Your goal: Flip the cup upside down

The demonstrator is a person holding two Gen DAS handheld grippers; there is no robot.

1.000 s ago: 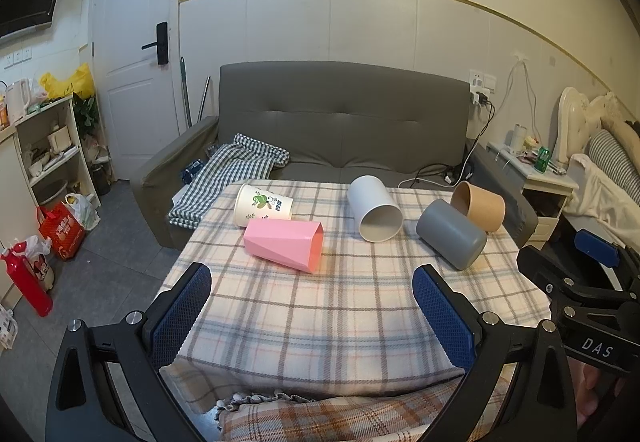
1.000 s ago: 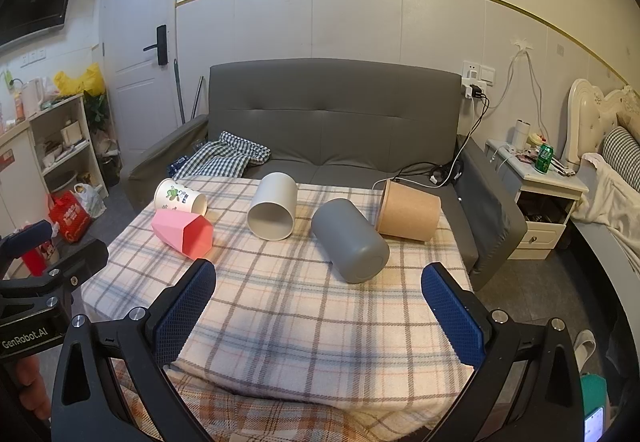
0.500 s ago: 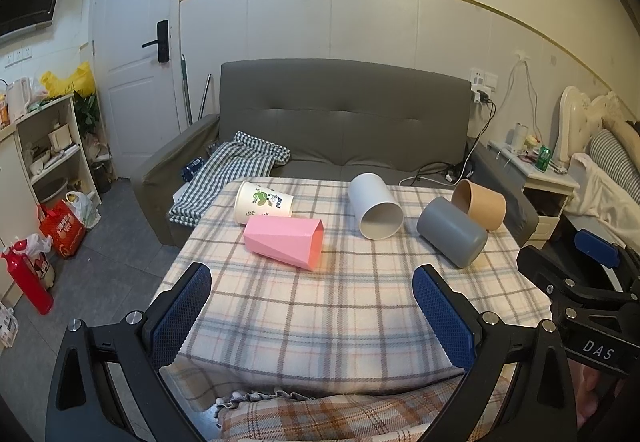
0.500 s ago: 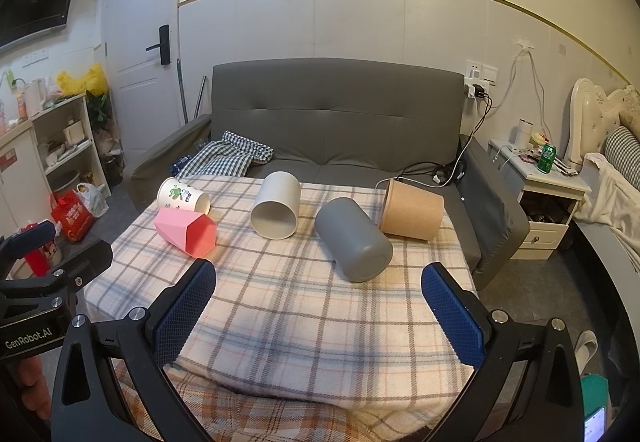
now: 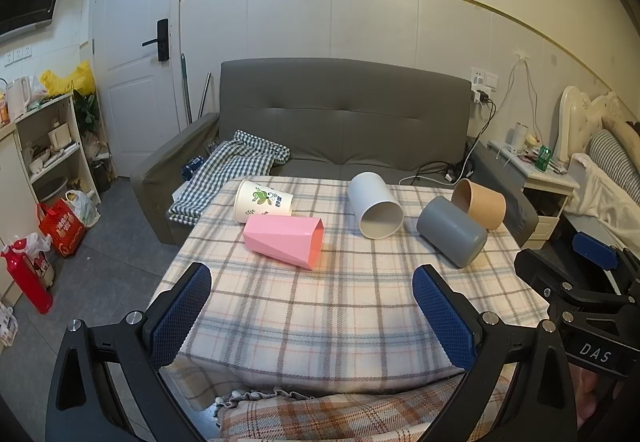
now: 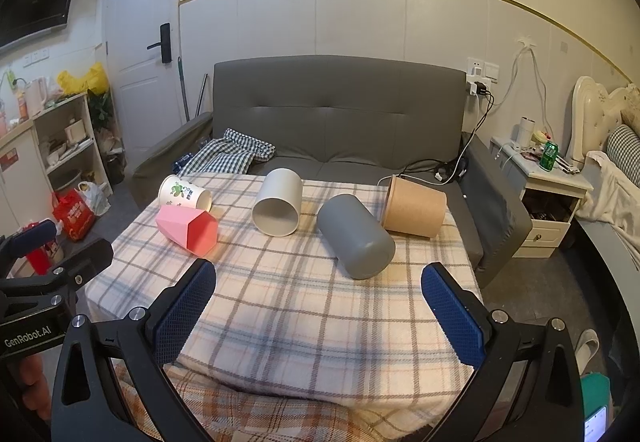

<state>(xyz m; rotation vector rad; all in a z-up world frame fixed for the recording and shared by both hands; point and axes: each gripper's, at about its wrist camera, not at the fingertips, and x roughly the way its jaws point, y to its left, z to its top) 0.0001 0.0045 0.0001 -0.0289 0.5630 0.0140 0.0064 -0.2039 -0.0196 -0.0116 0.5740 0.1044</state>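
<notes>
Several cups lie on their sides on a plaid-covered table point(image 5: 320, 322): a printed paper cup point(image 5: 262, 201), a pink faceted cup point(image 5: 284, 236), a white cup point(image 5: 375, 210), a grey cup point(image 5: 452, 232) and a brown paper cup point(image 5: 480, 203). In the right wrist view they show as the printed cup point(image 6: 184, 193), pink cup point(image 6: 187, 232), white cup point(image 6: 278, 207), grey cup point(image 6: 354, 236) and brown cup point(image 6: 414, 207). My left gripper point(image 5: 312, 314) is open and empty above the table's near edge. My right gripper point(image 6: 320, 316) is open and empty, short of the grey cup.
A grey sofa point(image 5: 344, 121) with a checked cloth point(image 5: 228, 169) stands behind the table. A shelf unit point(image 5: 52, 145) and bags are at the left, a nightstand point(image 5: 532, 177) and bed at the right. The other gripper shows at each view's edge.
Both grippers have eased slightly toward the table; the cups look a little nearer in the right wrist view. No cup has moved.
</notes>
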